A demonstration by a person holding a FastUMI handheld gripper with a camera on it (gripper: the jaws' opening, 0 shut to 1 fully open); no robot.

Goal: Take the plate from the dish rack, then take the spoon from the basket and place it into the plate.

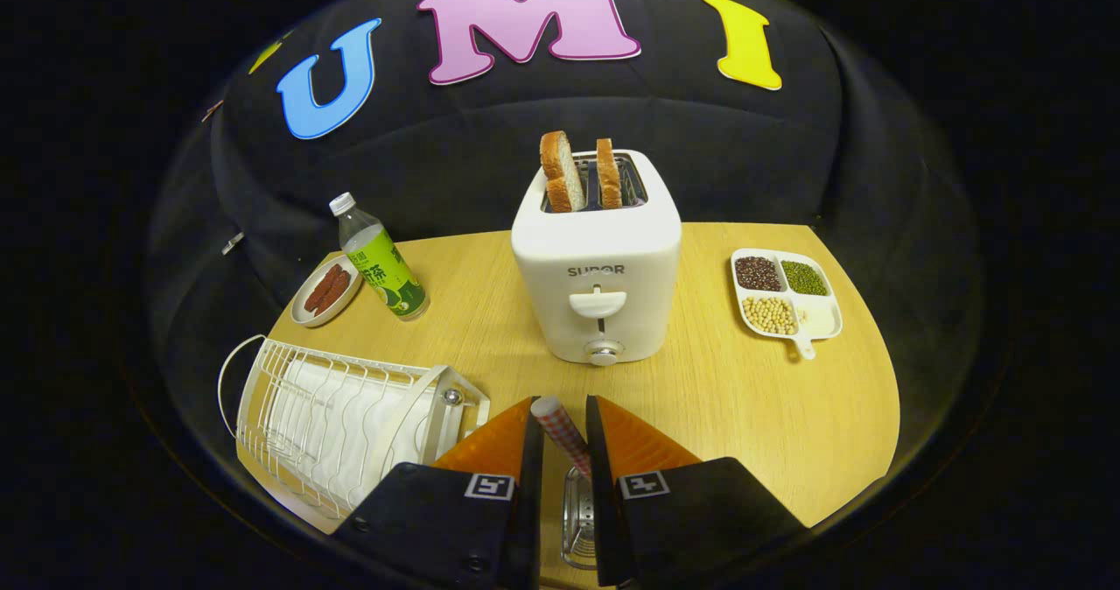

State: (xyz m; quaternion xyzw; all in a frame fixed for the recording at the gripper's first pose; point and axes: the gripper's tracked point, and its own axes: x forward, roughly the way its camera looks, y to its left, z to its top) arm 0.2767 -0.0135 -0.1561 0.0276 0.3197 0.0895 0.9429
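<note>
**Spoon Is Coming Out of the Basket**

Gripper [564, 437] fingers are squeezing the spoon's checkered handle [562, 432] from both sides. Just below them, the metal basket [577, 520] is sitting in front of the toaster [598, 262]. Left of the toaster, the white dish rack [337, 424] is lying tipped. I cannot find the plate, so dropping the spoon in is probably still left. Everything is resting on a wooden table [770, 406].

gripper [564, 437] on spoon handle [561, 430], toaster [598, 266] ahead

Bright, even light; fisheye-bent edges.
</note>
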